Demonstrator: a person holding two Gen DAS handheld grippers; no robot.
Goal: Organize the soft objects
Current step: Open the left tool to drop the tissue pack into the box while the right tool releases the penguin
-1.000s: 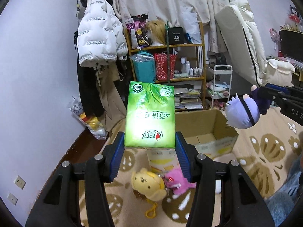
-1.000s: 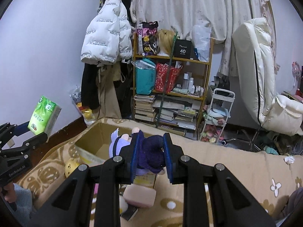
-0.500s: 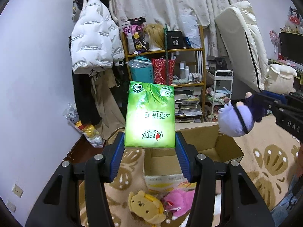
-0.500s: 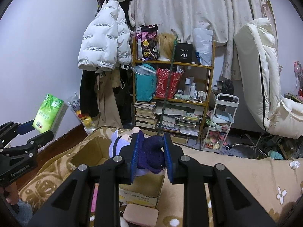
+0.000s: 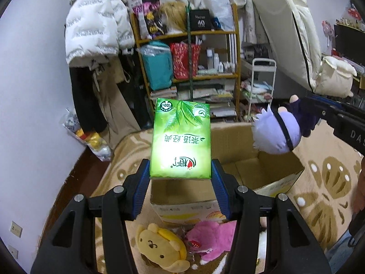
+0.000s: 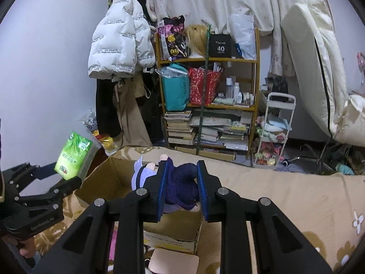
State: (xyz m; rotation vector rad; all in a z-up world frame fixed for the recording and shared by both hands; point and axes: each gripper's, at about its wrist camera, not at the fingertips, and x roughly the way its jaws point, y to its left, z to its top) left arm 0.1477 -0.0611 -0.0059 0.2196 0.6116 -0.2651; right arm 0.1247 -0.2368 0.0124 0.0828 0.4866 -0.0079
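Note:
My left gripper (image 5: 180, 171) is shut on a green tissue pack (image 5: 181, 139), held over the near left part of an open cardboard box (image 5: 269, 171). The same green tissue pack (image 6: 74, 155) shows at the left of the right wrist view. My right gripper (image 6: 182, 182) is shut on a purple-haired plush doll (image 6: 180, 186) in a dark outfit, above the cardboard box (image 6: 109, 178). In the left wrist view that plush doll (image 5: 277, 134) hangs over the box's far right corner. A yellow plush (image 5: 159, 248) and a pink plush (image 5: 212, 239) lie on the blanket in front of the box.
A beige patterned blanket (image 5: 326, 175) covers the bed. Behind stand a cluttered wooden shelf (image 6: 209, 100), hanging coats (image 6: 121, 50), a white cart (image 6: 276, 127) and a propped mattress (image 6: 319, 68). A pale pink pad (image 6: 173, 261) lies by the box. A hand (image 6: 25, 248) holds the left gripper.
Both grippers have moved forward and down toward the box with their loads still gripped. The box now fills more of both views, and the doll sits over its far corner.

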